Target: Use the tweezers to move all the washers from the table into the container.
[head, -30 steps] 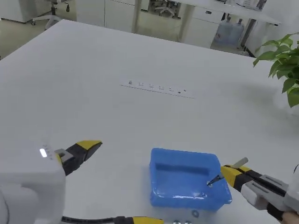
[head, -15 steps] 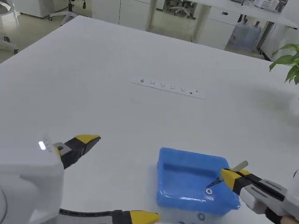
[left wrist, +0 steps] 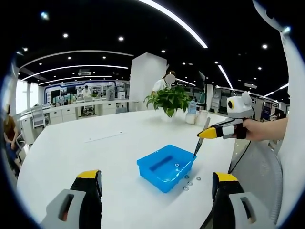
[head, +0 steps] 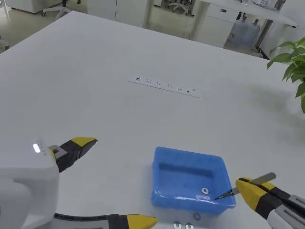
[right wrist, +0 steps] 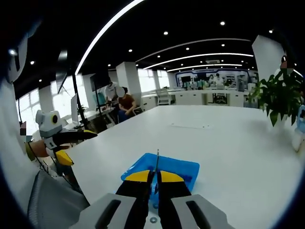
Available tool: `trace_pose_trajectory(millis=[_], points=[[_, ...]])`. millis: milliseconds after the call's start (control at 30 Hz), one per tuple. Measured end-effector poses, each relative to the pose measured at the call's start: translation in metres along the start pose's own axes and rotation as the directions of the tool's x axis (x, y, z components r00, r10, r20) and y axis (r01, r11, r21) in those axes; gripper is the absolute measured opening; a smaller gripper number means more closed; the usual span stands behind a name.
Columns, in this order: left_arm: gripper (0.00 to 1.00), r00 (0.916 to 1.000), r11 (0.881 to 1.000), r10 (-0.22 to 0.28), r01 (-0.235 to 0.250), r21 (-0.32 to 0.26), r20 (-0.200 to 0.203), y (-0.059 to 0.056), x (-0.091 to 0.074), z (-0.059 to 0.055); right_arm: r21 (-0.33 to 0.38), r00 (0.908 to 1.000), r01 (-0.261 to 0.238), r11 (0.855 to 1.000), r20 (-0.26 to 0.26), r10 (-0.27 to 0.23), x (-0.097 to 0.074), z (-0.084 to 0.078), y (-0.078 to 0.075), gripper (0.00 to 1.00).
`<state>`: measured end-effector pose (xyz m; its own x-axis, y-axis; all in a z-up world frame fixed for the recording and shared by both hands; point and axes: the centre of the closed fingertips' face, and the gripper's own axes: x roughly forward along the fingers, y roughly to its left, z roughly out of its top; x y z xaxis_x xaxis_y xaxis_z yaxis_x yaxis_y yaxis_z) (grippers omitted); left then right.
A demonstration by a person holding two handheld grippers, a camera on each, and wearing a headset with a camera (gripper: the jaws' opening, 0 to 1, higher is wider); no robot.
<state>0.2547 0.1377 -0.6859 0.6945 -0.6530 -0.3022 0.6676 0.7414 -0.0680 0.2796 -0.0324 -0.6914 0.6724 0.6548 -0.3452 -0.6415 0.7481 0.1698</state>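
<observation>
Tweezers (head: 228, 192) clamped in right gripper (head: 245, 183), tips at container (head: 181, 199) rim beside one washer (head: 205, 191) inside. More washers (head: 197, 216) lie outside its near wall. Left gripper (head: 119, 181) wide open, empty.

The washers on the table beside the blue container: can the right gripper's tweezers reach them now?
Probably yes. The washers lie in the open before the container, and the right gripper holds the tweezers close by, nothing between.

1. We hold our left gripper (head: 125, 180) low and level, its jaws spread wide apart.
2. Our right gripper (head: 242, 184) has its jaws pressed together on the tweezers (head: 228, 193), tips angled downward.
</observation>
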Motion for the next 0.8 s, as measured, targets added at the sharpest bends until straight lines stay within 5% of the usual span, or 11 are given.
trace_pose_trajectory(millis=[333,800], points=[[0.99,0.9998,1.000,-0.001,0.001,0.009,-0.018,-0.004,0.000,-0.002,0.051,0.9927,0.010,0.999,-0.121,-0.004,0.009,-0.052,-0.001,0.02],[0.99,0.9994,1.000,-0.004,0.005,0.012,-0.034,-0.002,-0.002,-0.007,0.002,0.9825,0.031,1.000,-0.184,-0.030,0.010,-0.070,-0.001,0.02]])
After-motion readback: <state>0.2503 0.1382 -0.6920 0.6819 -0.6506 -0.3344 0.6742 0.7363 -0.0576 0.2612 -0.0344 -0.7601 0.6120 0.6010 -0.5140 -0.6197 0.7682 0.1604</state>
